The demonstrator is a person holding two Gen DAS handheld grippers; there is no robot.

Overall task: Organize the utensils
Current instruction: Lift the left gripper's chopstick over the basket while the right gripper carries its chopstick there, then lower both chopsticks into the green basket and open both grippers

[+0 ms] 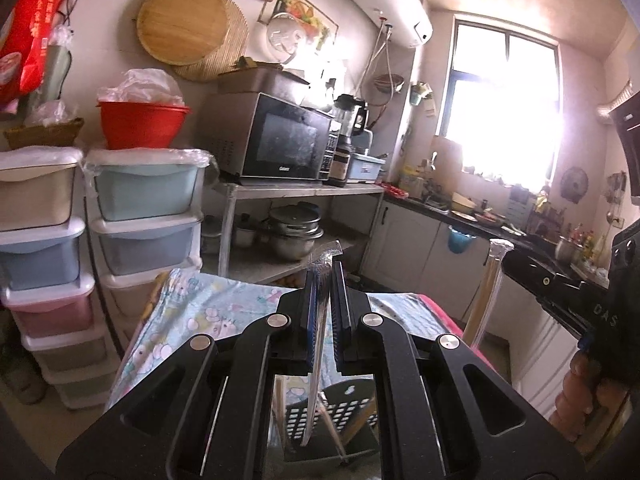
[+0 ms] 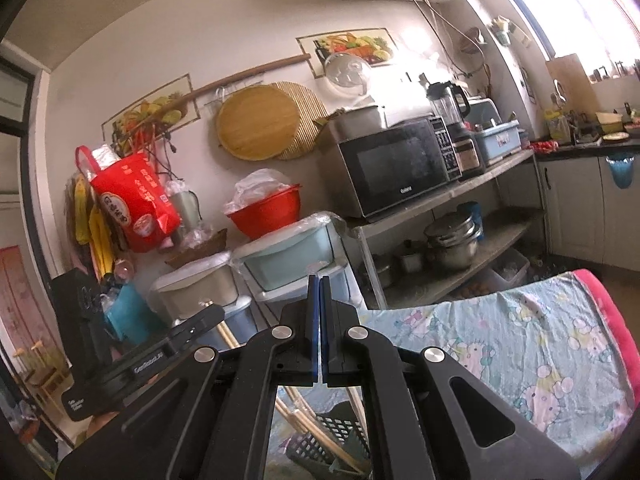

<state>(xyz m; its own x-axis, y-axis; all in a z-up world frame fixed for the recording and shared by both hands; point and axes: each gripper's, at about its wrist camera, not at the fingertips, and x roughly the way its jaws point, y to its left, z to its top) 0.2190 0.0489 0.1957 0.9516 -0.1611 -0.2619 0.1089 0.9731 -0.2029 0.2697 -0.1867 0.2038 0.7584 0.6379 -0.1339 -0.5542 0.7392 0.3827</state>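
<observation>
A dark perforated plastic utensil basket sits low beneath both grippers, on a table covered with a pale blue cartoon-print cloth. Pale wooden chopsticks lean in it at a slant, some in clear wrappers (how many cannot be told through the gap in the frame).

The left gripper is clamped narrow on a long thin utensil in a clear plastic sleeve; the crinkled top of the sleeve sticks out above the fingertips and the rest runs down between the jaws towards the basket. Seen edge-on, what is inside the sleeve cannot be told.

The right gripper is fully closed, its blue pads meeting; in the left wrist view a pair of pale wooden chopsticks in a clear wrapper stands upright beside the hand holding that gripper.

Behind, a red plastic bowl stuffed with white bags tops a stack of pastel drawers.
</observation>
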